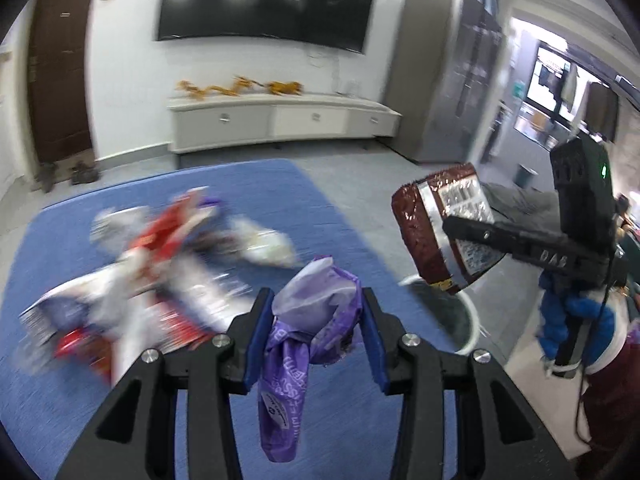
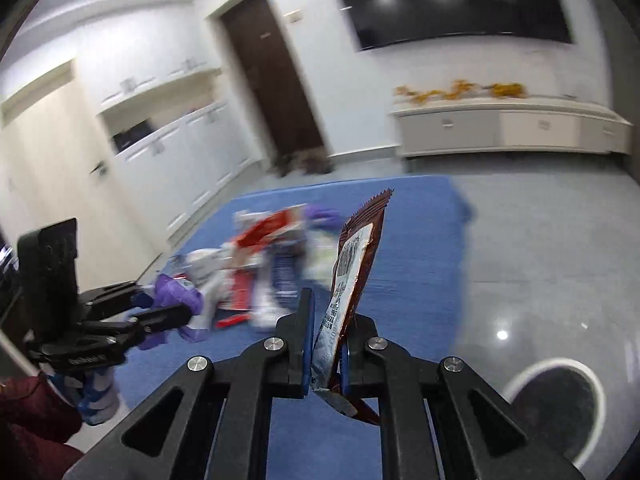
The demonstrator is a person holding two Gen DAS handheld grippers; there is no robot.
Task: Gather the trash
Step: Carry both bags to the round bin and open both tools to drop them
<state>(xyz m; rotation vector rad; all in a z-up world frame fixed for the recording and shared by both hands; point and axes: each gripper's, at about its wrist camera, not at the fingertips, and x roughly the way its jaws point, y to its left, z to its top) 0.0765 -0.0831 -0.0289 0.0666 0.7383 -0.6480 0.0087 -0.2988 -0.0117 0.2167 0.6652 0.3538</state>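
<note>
I see a blue rug (image 1: 168, 400) spread over a glossy grey floor (image 2: 540, 248), in a white-walled room with a dark door (image 2: 272, 76), a large black screen (image 1: 266, 0) on the wall and a long low white cabinet (image 1: 280, 120) beneath it carrying small orange figures (image 1: 240, 87). White cupboards (image 2: 168, 128) run along the wall left of my right fingers.

My left gripper (image 1: 318, 332) has its blue-padded fingers (image 1: 260, 332) closed on a crumpled purple wrapper (image 1: 304, 336), which bulges between them and hangs down below. My right gripper (image 2: 326, 344) has its fingers drawn narrow around a brown snack packet (image 2: 356, 264) that stands upright out of them, white label side facing left.

Ahead and to the left of the left fingers, a blurred pile of wrappers (image 1: 160, 256), red, white and purple, lies on the rug. From the right wrist the same pile sits ahead and left of the fingers, just beyond the left gripper.

A round bin with a white rim (image 2: 560, 400) stands on the bare floor, below and right of my right fingers; in the left view, the packet hangs just above its rim, right of the left fingers.

The rug's far edge ends short of the cabinet, with open grey floor between and to the right. Tall grey cabinets (image 1: 448, 76) and a lit doorway (image 1: 556, 80) bound the right side.
</note>
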